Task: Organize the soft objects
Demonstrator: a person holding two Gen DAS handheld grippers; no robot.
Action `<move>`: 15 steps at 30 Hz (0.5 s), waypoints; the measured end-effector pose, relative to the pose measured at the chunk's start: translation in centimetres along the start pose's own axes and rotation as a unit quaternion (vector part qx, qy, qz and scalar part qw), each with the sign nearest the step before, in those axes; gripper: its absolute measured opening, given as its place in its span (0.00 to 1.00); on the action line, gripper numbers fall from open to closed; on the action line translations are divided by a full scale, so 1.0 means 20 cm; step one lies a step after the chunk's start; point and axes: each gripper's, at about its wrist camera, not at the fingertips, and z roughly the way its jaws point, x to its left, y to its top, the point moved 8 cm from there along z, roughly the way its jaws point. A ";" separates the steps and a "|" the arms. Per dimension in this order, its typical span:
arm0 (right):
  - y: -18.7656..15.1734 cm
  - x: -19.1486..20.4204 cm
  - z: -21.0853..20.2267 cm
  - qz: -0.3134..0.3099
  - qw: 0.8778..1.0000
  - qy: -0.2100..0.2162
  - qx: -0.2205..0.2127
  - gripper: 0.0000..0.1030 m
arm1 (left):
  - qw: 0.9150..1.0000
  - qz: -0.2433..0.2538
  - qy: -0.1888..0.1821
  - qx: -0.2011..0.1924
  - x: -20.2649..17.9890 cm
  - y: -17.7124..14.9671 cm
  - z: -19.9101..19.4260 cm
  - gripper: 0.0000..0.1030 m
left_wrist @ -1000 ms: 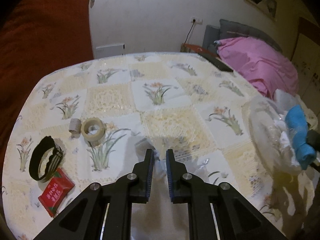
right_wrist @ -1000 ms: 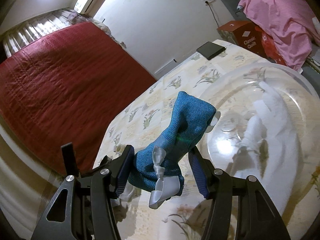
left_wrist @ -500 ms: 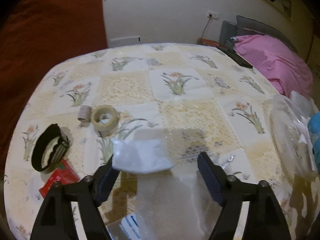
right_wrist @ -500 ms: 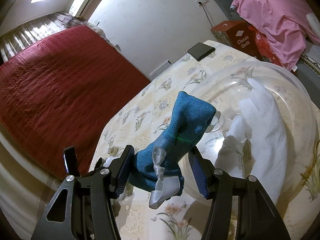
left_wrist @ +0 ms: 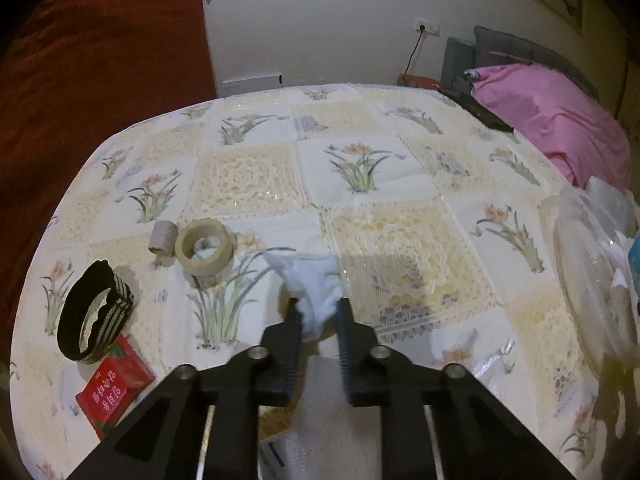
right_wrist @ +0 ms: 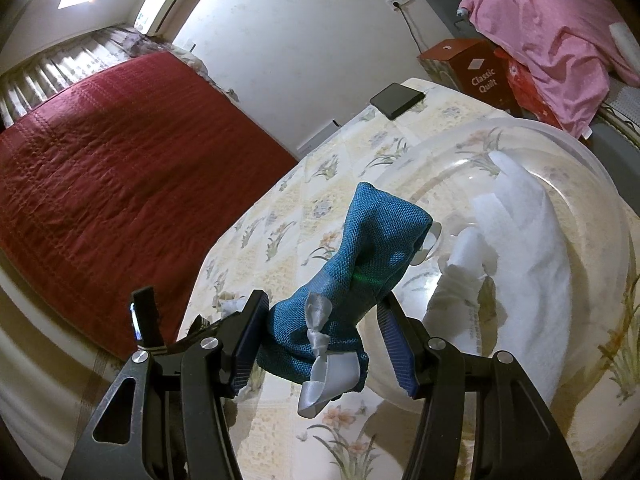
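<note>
The left gripper [left_wrist: 318, 312] is closed narrow on a white cloth [left_wrist: 314, 284], whose crumpled bulk spills forward from between the fingertips and rests on the bench [left_wrist: 360, 168], which is covered by a floral tablecloth. Ahead and to the left of this gripper lie a roll of beige tape [left_wrist: 206, 246] and, touching its far-left side, a small grey spool [left_wrist: 162, 238]. Further left and nearer sits a black striped band [left_wrist: 94, 316] curled into a loop, its near edge overlapping a red packet [left_wrist: 114, 392] with white lettering. Directly below the gripper lies a sheet of bubble wrap [left_wrist: 336, 432]. Far to its right stands the clear plastic bowl [left_wrist: 580, 280], seen side-on, with white fabric inside.

The right gripper [right_wrist: 320, 320] holds a blue woven pouch [right_wrist: 360, 264], tied with a silver ribbon [right_wrist: 324, 364]; the pouch is clamped at its tied neck and its body sticks up and forward between the fingers. Just ahead and to the right of this gripper, the clear plastic bowl [right_wrist: 600, 176] rests on the bench [right_wrist: 280, 224] with a white glove [right_wrist: 520, 248] lying inside it. The pouch hangs over the bowl's near-left rim. Beyond the bowl, at the bench's far edge, lies a dark flat device [right_wrist: 396, 98].
</note>
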 end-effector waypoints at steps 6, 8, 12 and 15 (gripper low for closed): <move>0.00 -0.03 -0.01 0.003 1.000 -0.003 -0.003 0.57 | 1.000 -0.001 -0.008 -0.023 -0.02 0.03 -0.07 0.09; 0.00 -0.03 -0.02 0.002 1.000 -0.004 -0.005 0.57 | 0.999 0.000 -0.012 -0.032 -0.03 0.04 -0.11 0.09; 0.01 -0.04 -0.05 -0.001 1.000 -0.010 -0.011 0.57 | 0.999 0.003 -0.022 -0.045 -0.07 0.07 -0.18 0.09; 0.02 -0.06 -0.08 -0.005 1.000 -0.020 -0.018 0.57 | 0.998 0.008 -0.030 -0.052 -0.12 0.08 -0.22 0.09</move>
